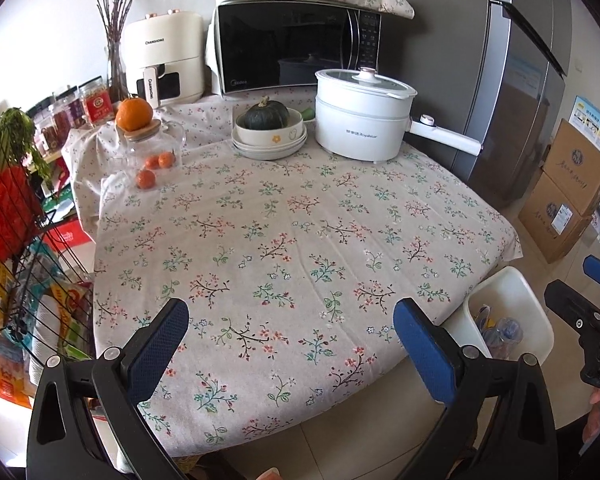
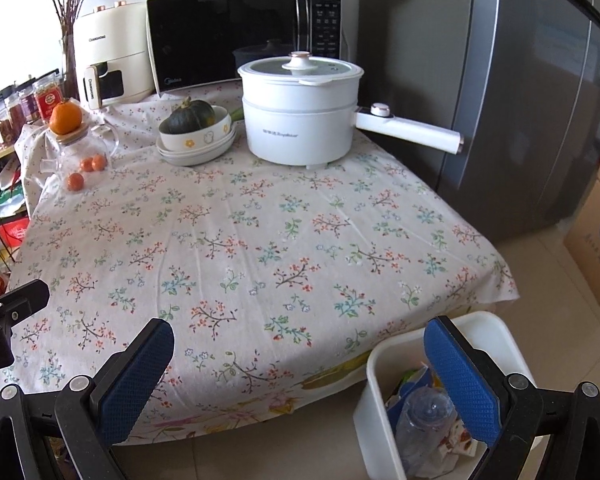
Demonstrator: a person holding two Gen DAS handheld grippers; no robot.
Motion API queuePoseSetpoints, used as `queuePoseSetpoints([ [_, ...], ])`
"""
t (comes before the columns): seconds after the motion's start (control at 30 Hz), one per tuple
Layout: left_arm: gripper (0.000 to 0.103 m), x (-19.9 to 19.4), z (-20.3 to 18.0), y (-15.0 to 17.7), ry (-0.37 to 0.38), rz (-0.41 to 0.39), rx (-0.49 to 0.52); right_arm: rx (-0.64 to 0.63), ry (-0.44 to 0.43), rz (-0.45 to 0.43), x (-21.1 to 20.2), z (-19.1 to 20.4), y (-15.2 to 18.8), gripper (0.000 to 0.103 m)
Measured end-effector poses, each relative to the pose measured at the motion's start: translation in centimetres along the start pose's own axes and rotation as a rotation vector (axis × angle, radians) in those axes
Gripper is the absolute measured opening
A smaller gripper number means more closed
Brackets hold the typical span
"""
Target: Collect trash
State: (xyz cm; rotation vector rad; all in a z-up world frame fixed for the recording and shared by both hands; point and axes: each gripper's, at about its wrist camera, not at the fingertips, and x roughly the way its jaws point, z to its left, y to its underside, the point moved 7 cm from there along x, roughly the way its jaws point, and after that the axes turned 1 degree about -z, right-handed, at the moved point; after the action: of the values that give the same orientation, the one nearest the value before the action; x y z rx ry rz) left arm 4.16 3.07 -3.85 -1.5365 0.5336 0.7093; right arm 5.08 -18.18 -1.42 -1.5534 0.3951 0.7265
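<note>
right wrist view shows the bin (image 2: 384,396) holding trash; right gripper (image 2: 300,384) and left gripper (image 1: 290,344) are spread, empty. best sweep the tablecloth (image 2: 240,248) for leftovers.

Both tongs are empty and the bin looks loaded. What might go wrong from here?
1. The white bin stands on the floor right below the hanging tablecloth edge; lifting it may snag the cloth.
2. A tug could shake the orange balanced on the glass jar.
3. The right tongs sit close to the bin rim and might tip it.
</note>
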Motion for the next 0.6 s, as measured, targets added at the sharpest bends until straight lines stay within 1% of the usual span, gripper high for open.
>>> queuePoseSetpoints([
  [0.6,0.103,-0.28,-0.22,-0.17,-0.002,-0.008,0.003,-0.007,0.011,-0.002,0.03,0.06,-0.1,0.103],
])
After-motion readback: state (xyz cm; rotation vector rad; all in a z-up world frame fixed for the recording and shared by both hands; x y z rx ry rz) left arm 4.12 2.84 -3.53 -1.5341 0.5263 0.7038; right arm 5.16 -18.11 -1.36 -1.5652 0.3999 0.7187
